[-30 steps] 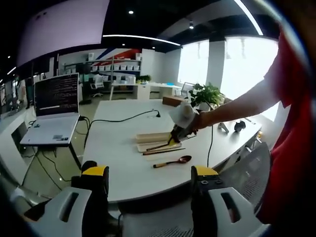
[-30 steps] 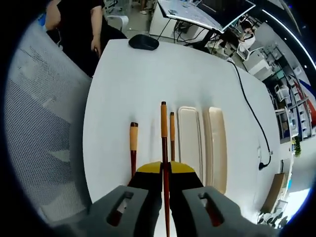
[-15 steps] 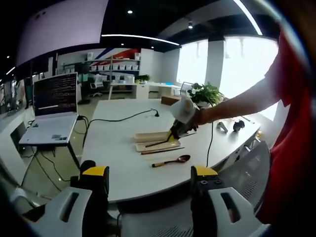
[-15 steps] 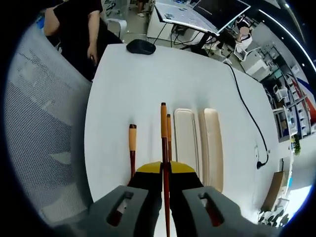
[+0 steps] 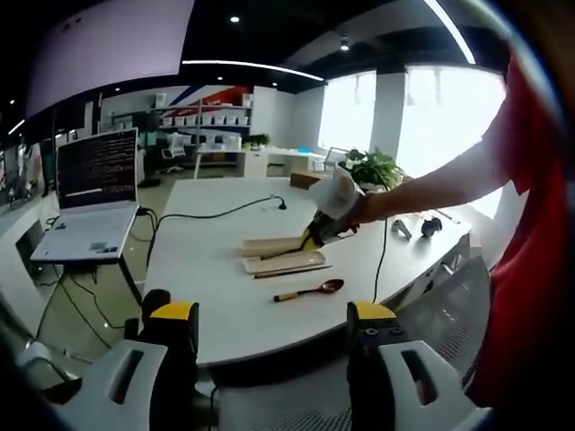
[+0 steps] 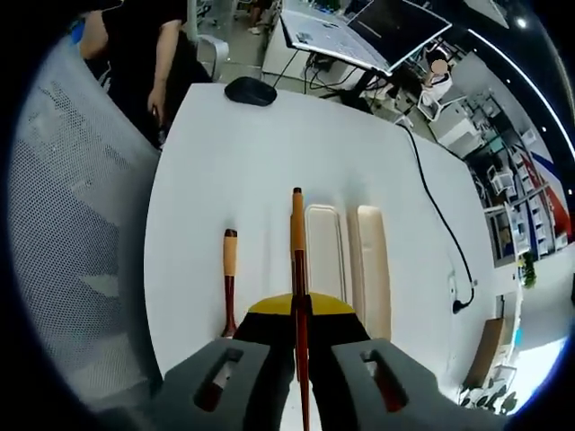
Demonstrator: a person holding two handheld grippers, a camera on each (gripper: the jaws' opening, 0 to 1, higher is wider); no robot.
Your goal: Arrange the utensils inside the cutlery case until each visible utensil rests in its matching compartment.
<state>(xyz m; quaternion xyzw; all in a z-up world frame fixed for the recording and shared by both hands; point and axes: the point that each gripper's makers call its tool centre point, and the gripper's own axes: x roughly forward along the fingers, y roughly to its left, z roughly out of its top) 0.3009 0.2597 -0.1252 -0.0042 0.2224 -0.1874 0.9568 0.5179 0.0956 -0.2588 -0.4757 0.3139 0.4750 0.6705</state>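
right gripper [image 6: 297,310] fingers clamped on chopstick [image 6: 296,235], held above white worktop [image 6: 243,171] just beside cutlery case [image 6: 349,260]. spoon [image 6: 228,278] flat on worktop, near case. left gripper [image 5: 269,328] fingers apart, holding nothing, off worktop edge.

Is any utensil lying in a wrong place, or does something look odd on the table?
Yes. The spoon and one chopstick lie on the white table, outside the cutlery case. The right gripper holds another chopstick above them.
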